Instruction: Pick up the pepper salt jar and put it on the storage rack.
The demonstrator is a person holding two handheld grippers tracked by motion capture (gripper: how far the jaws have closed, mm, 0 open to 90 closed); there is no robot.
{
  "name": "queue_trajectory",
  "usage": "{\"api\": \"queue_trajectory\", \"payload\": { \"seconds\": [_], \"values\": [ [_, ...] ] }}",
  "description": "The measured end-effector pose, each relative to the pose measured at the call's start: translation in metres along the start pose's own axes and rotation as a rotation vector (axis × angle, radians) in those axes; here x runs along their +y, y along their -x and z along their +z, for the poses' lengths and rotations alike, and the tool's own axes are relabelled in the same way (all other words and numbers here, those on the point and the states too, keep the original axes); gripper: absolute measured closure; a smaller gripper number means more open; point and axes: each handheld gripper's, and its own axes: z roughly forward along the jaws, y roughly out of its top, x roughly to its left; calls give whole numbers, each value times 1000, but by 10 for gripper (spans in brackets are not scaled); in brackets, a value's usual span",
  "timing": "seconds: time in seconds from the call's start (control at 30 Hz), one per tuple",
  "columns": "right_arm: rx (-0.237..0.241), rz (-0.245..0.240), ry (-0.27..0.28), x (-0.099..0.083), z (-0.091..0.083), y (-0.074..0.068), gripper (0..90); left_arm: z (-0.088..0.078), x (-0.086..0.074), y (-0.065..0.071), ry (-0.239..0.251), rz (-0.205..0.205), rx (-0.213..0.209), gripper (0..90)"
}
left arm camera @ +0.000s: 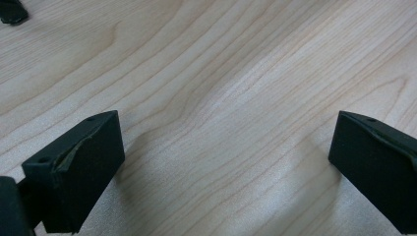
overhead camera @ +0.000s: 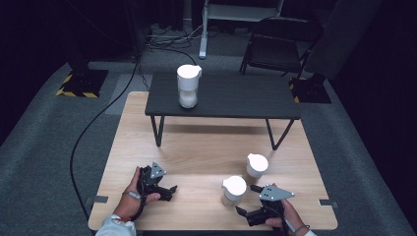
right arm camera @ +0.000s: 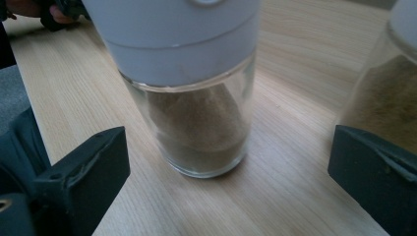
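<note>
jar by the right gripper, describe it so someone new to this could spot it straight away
On the wooden table, look at the near right part, where two white-lidded glass jars stand. The jar is the nearer one, just ahead of the right gripper, whose open jaws face it. The other jar stands farther back and right.

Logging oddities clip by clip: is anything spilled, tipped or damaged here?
Nothing stands out. All three jars stand upright with white lids on: one on the dark shelf, two on the wooden table. No powder lies loose. Both the left gripper and the right gripper are open.
</note>
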Motion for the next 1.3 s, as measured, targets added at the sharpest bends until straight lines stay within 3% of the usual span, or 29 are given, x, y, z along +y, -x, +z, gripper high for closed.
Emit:
{"api": "queue_trajectory", "payload": {
  "seconds": [0.63, 1.23, 1.3],
  "values": [
    [-11, 19, 25, 5, 16, -13, 23, 0, 0, 0, 0, 0, 0, 0],
    [-63, 136, 108, 1, 28, -24, 51, 0, 0, 0, 0, 0, 0, 0],
    [-63, 132, 116, 0, 28, -25, 64, 0, 0, 0, 0, 1, 0, 0]
  ]
}}
